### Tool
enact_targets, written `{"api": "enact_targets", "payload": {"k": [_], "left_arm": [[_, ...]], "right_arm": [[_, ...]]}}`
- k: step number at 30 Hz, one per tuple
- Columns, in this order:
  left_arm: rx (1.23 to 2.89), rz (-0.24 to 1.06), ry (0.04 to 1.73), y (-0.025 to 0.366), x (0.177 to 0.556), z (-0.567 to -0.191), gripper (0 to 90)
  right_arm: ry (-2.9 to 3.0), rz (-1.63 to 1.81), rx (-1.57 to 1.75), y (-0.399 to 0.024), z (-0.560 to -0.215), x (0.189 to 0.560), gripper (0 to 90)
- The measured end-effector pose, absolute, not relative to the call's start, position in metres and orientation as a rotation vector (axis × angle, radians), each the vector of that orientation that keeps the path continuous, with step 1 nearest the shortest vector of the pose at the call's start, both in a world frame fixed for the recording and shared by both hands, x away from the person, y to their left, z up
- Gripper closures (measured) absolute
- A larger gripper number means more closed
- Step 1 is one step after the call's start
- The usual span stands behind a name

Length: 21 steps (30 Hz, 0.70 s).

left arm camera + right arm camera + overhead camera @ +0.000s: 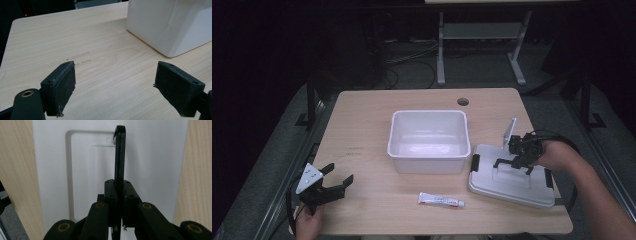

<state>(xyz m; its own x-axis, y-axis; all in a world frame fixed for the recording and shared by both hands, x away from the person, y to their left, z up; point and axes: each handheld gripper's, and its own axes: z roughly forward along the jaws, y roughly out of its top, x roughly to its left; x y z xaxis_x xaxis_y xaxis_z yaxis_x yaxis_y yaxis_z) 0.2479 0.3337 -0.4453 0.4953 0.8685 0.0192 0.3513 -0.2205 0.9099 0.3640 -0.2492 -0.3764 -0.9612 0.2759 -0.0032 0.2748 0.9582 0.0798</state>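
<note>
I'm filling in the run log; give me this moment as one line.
right gripper: shut on lid handle | lid: on table | left gripper: open | bin: uncovered

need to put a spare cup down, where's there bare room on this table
Widest bare patch: the left of the table, between its left edge and the white bin, in front of the open left claw. A narrower strip runs behind the bin to the cable hole. The right is crowded: the lid, its black handle clamped by the right claw, with the tube in front.
</note>
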Motion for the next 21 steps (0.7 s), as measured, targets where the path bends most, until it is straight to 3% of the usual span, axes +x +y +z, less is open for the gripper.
{"api": "enact_targets", "payload": {"k": [21], "left_arm": [[1.796,0.687,1.022,0.333,0.248,-0.445,16.3]], "right_arm": [[3.096,0.122,0.445,-0.245,-0.388,0.367,83.9]]}}
